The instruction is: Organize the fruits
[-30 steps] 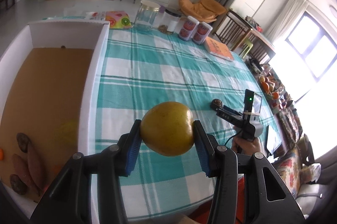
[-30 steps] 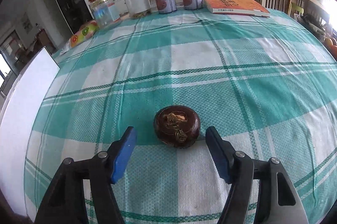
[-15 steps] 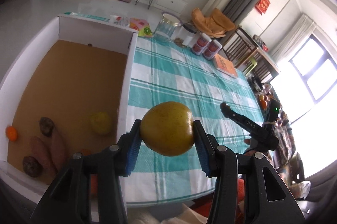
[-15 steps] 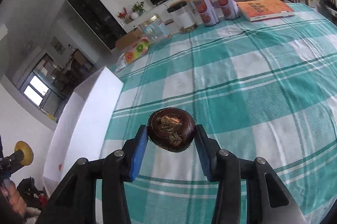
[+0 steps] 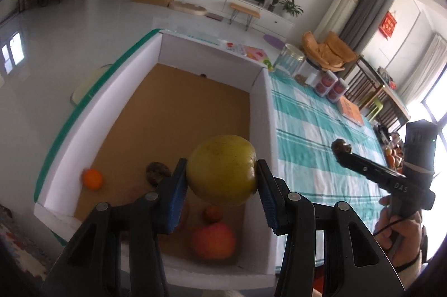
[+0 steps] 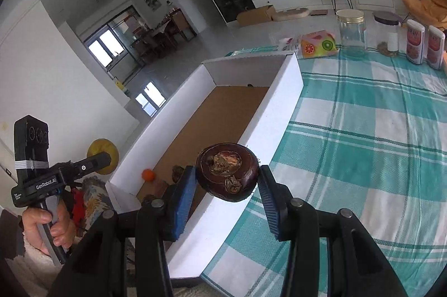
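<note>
Yellow-green fruit (image 5: 222,170) pinched in left tool (image 5: 221,189) above white box (image 5: 261,112); right tool (image 6: 225,192) pinches dark mangosteen (image 6: 226,175).

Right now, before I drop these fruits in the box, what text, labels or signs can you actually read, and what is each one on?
"GenRobot.AI": side of the left gripper, seen from the right wrist.
"DAS": body of the right gripper, seen from the left wrist.
Two red-labelled cans: print too small to read.
Orange book: cover text blurred.
Red wall hanging: character unreadable.
Fruit-print packet: pictures only, no legible words.
</note>
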A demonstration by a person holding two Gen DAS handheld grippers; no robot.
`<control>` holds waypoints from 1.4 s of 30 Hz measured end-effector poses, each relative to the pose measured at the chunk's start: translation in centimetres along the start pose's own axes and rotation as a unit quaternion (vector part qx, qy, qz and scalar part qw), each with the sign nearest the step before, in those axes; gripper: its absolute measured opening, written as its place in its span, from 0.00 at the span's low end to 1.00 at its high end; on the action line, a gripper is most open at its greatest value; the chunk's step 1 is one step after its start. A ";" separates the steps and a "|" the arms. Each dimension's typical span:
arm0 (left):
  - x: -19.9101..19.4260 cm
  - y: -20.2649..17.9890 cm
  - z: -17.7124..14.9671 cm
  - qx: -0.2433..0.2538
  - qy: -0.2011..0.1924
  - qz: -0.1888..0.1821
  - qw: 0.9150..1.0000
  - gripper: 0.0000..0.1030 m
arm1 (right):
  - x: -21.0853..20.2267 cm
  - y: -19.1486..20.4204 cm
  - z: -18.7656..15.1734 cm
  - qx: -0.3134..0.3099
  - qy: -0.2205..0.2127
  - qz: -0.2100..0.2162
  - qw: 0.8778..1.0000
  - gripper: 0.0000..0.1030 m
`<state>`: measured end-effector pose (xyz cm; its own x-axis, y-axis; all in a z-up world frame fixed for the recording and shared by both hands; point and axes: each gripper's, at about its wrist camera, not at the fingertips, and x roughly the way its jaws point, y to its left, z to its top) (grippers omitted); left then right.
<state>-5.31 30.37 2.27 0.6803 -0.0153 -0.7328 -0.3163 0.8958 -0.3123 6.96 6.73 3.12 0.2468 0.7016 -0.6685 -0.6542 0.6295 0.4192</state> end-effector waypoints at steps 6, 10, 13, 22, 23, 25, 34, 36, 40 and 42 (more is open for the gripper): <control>5.1 2.2 -1.4 0.012 0.054 0.041 0.998 0.48 | 5.6 6.5 1.0 -0.080 0.078 0.007 0.994 0.44; 7.3 2.6 -1.3 0.015 0.077 0.062 0.995 0.48 | 11.2 7.8 0.8 -0.088 0.159 -0.005 0.983 0.45; 7.5 2.6 -1.2 0.020 0.071 0.089 0.993 0.52 | 13.3 7.9 0.5 -0.071 0.191 -0.011 0.979 0.50; 0.8 0.9 -1.9 0.059 -0.080 0.179 0.979 0.85 | 6.4 8.9 1.9 -0.072 0.098 -0.054 0.991 0.99; 0.0 0.4 -2.0 0.065 -0.100 0.205 0.972 0.86 | 5.6 9.1 1.7 -0.076 0.086 -0.060 0.992 1.00; -0.7 -0.3 -2.1 0.062 -0.108 0.251 0.960 0.87 | 5.0 9.8 1.2 -0.084 0.078 -0.073 0.991 1.00; -0.5 -0.2 -2.9 0.065 -0.039 0.262 0.962 0.87 | 4.5 11.4 -1.1 -0.114 0.083 -0.118 0.983 1.00; -0.5 0.0 -3.1 0.060 -0.033 0.256 0.964 0.87 | 4.4 11.6 -1.5 -0.117 0.085 -0.133 0.981 1.00; -1.0 0.2 -3.2 0.055 -0.035 0.249 0.966 0.87 | 4.7 11.6 -1.7 -0.115 0.089 -0.147 0.978 1.00; -1.0 0.5 -3.2 0.053 -0.034 0.245 0.967 0.87 | 4.9 11.7 -1.8 -0.113 0.092 -0.148 0.978 1.00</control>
<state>-8.23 29.40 0.96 0.5087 0.4493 -0.7344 -0.5450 0.8284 0.1293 -0.79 16.98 3.62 0.3295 0.4144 -0.8484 -0.7200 0.6916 0.0582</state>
